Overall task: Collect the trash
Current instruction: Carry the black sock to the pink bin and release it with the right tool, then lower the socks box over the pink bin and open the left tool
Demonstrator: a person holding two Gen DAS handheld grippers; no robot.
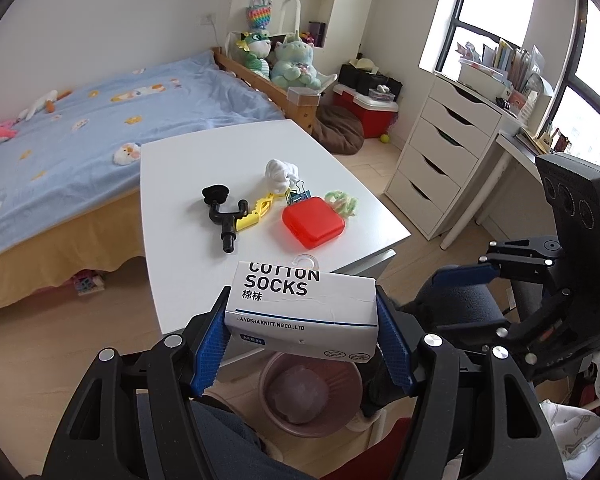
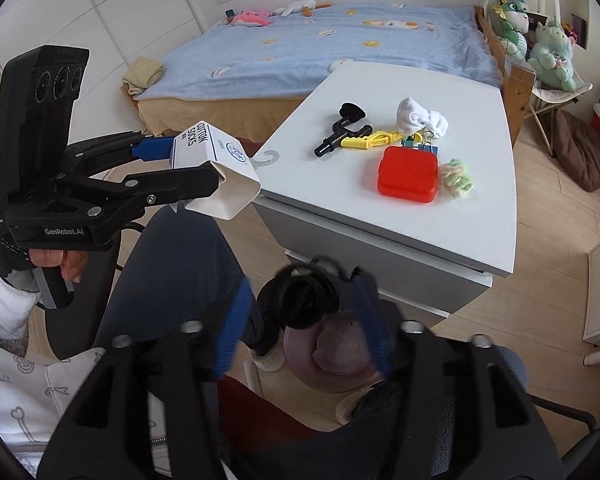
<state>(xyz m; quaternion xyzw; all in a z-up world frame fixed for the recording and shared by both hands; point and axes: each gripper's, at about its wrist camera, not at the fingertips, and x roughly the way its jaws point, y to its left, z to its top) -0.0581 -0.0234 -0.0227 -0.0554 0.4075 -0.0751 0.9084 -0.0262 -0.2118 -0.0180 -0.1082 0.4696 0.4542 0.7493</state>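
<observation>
Left gripper (image 1: 302,330) clamps the sock box (image 1: 304,312) above the bin (image 1: 312,390) beside the desk (image 1: 180,184). Right gripper (image 2: 304,320), fingers spread, black item (image 2: 304,300) loose between them over bin. Next: release box into bin.

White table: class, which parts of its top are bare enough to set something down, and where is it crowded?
The white table is bare along its near edge in front of the red case, and across its far end toward the bed. The middle is crowded: black pipe fitting, yellow clip, white sock ball, binder clips, green scrunchie.
</observation>
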